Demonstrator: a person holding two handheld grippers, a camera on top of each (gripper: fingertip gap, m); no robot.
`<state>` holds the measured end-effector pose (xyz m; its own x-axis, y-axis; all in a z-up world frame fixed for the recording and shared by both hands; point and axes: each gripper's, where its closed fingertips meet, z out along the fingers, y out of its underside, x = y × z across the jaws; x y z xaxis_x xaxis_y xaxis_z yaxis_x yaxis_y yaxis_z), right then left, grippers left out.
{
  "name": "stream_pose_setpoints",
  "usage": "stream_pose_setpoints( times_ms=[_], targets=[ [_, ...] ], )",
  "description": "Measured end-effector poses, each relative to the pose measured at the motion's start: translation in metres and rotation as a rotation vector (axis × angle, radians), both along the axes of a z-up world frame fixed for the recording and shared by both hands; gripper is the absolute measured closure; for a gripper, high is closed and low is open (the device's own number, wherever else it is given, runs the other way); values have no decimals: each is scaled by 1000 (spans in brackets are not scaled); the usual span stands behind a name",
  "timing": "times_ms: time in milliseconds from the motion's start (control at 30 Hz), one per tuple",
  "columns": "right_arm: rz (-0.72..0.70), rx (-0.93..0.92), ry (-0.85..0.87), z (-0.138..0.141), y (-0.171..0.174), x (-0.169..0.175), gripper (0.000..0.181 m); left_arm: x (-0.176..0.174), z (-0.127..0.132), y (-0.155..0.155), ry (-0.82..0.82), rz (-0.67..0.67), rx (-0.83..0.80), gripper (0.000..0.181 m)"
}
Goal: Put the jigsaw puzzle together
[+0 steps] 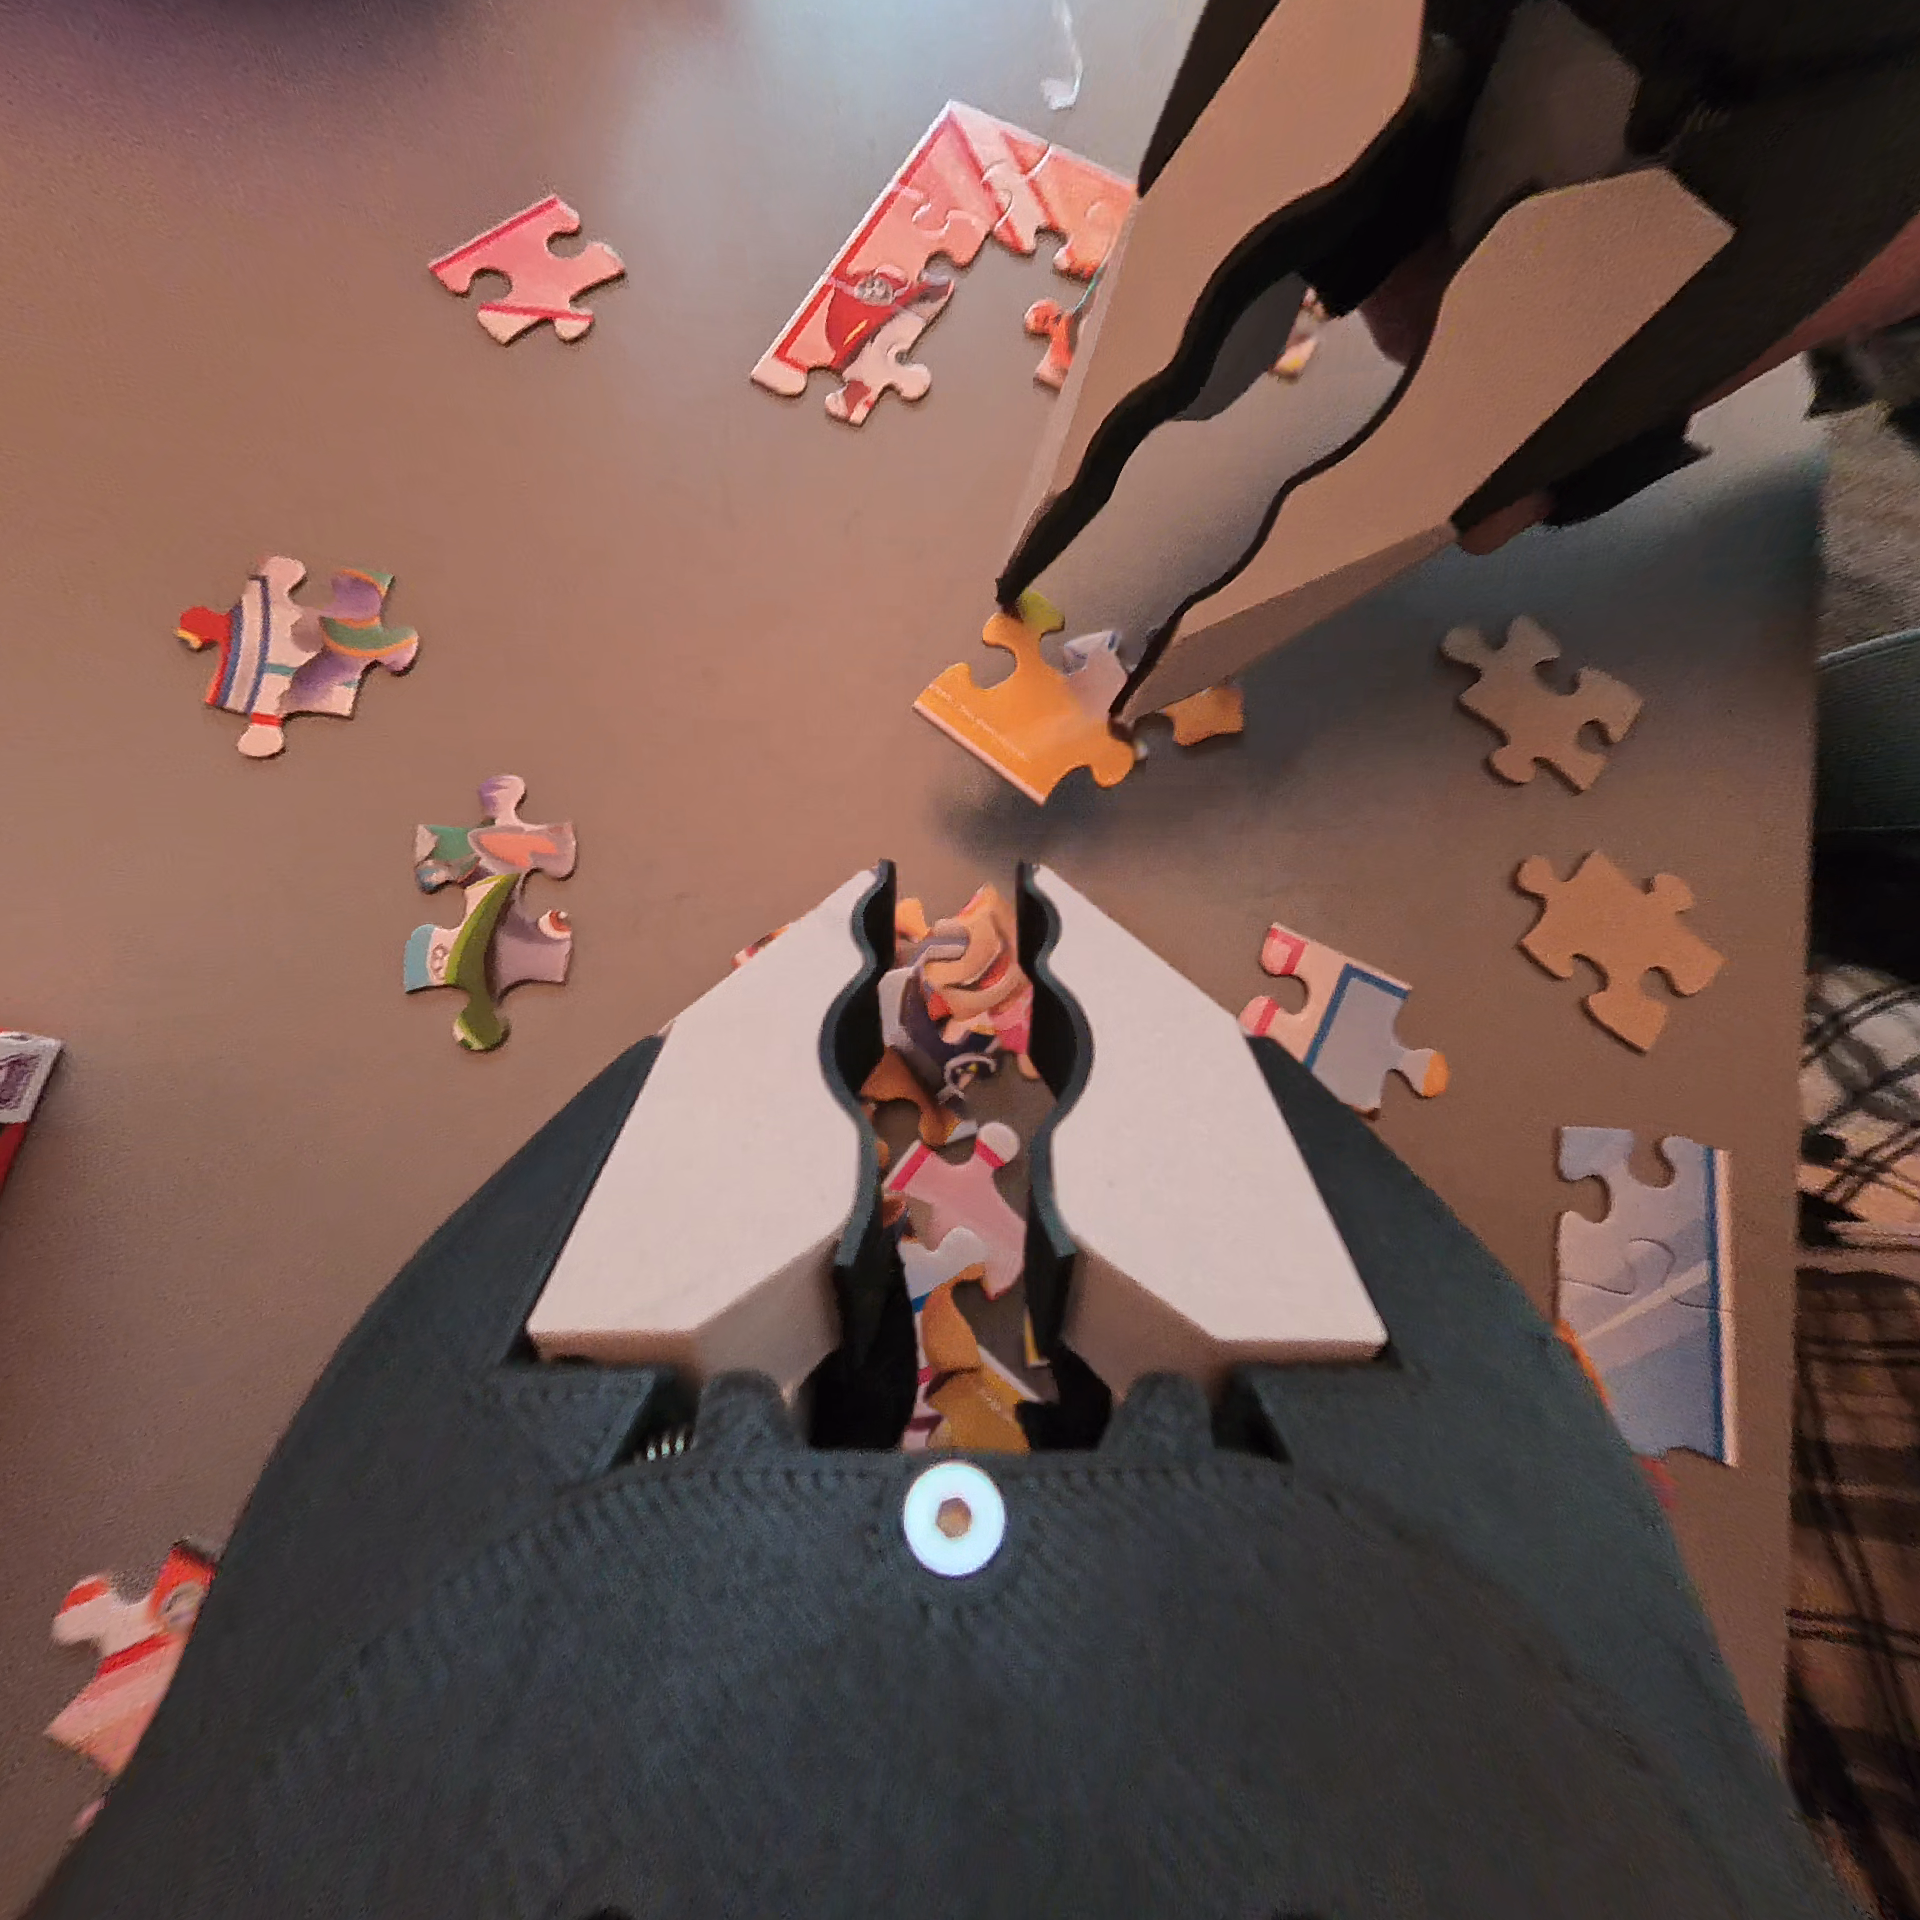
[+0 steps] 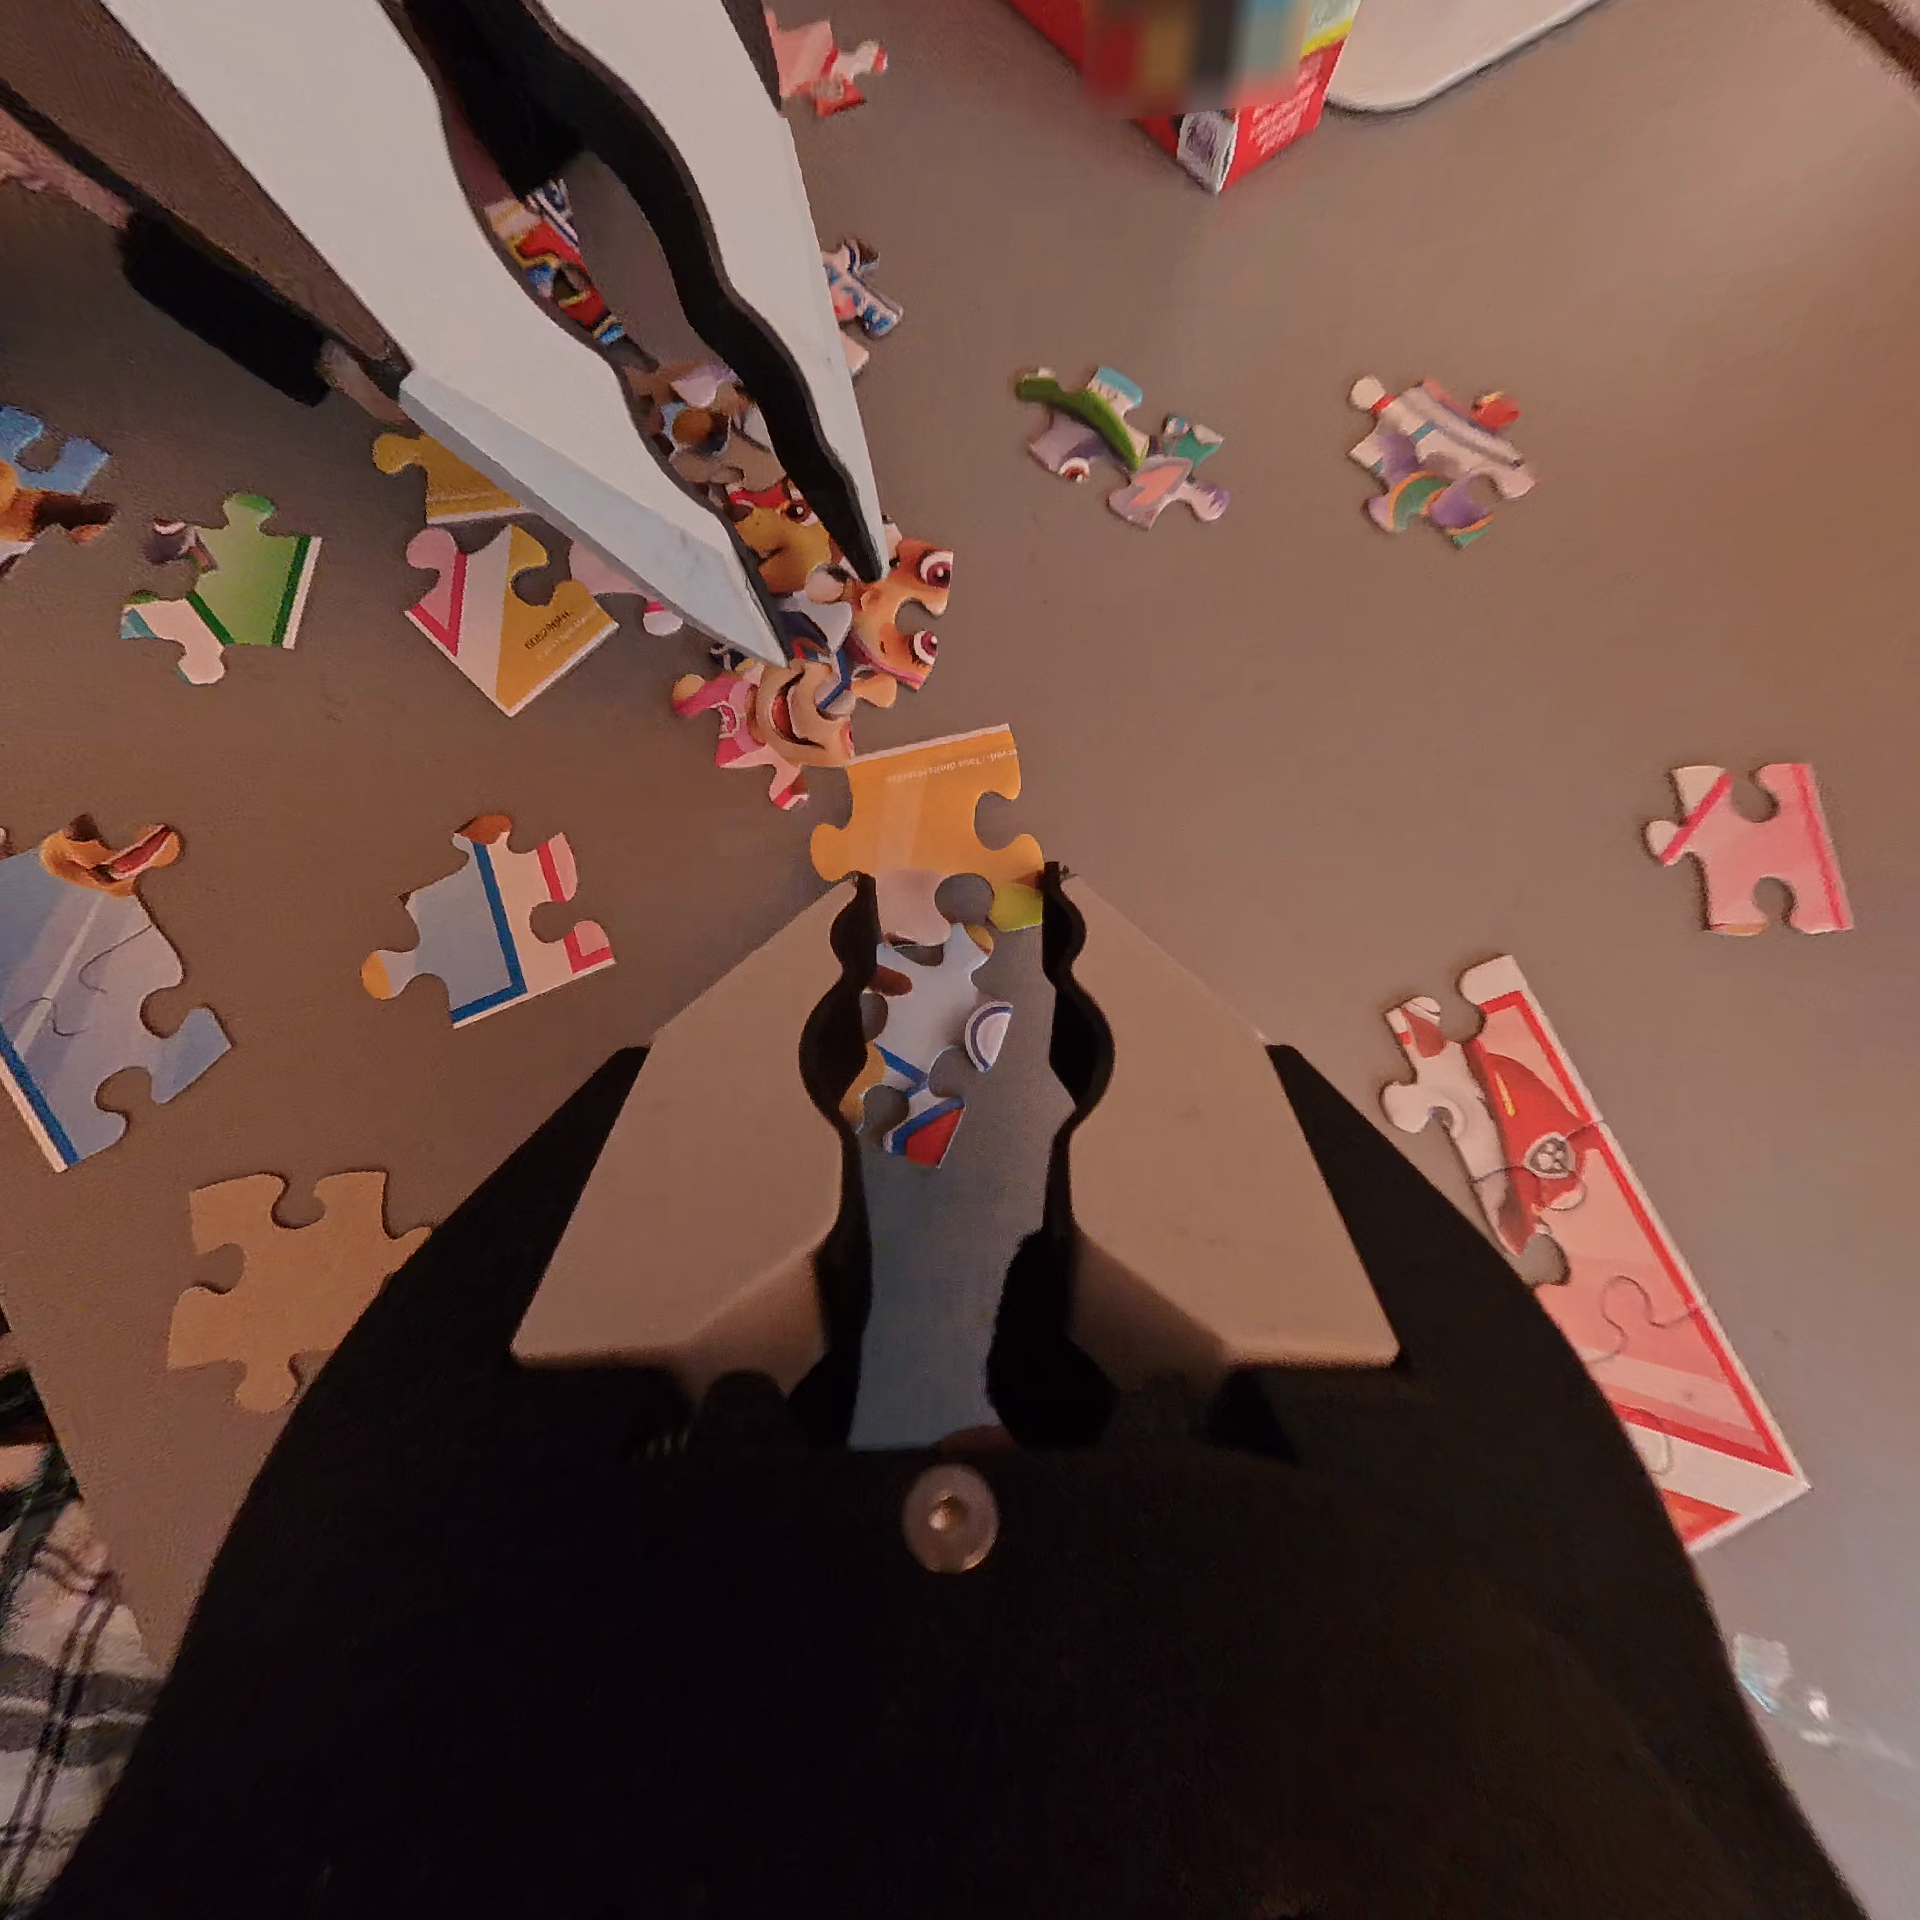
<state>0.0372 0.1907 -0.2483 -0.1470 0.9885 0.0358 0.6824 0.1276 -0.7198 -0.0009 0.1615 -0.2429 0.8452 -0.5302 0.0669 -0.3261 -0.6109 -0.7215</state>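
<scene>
Across the table (image 2: 1351, 675) most pieces lie loose; only a red strip (image 2: 1600, 1247) at 4 o'clock is joined. Your right tongs (image 2: 951, 883) clamp an orange piece (image 2: 925, 810); your left tongs (image 1: 951, 883) hang apart over a cluster (image 2: 831, 644).

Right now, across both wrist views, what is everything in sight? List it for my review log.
orange edge piece: one, orange, at the right gripper's tips
character cluster: several joined pieces, multicoloured, under the left gripper
red border section: joined pieces, red and pink, table edge
face-down pieces: two, plain brown, near that edge
loose face-up pieces: many, mixed colours, scattered
puzzle box: one, red, far side
table: one, grey-brown
left gripper: one, dark grey, open
right gripper: one, black, whether it grips the orange piece is unclear
</scene>
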Motion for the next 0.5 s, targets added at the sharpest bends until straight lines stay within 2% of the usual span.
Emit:
stream_pose_setpoints(
  times_ms=[167, 233, 267, 333, 400, 500],
  targets=[
    [17, 100, 118, 25, -9, 3, 151, 26, 29, -2, -330, -47, 19, 153],
    [31, 144, 155, 34, -14, 5, 152, 36, 41, -5, -478, -83, 11, 159],
    [48, 160, 188, 40, -18, 5, 181, 37, 39, -5, -485, -82, 0, 160],
    [53, 189, 218, 48, -21, 6, 181, 42, 40, -7, -528, -99, -15, 161],
    [50, 213, 169, 41, -19, 8, 180, 46, 47, -9, -590, -123, -15, 172],
    [32, 207, 122, 31, -13, 13, 178, 30, 43, -4, -516, -60, 9, 173]
  ],
)
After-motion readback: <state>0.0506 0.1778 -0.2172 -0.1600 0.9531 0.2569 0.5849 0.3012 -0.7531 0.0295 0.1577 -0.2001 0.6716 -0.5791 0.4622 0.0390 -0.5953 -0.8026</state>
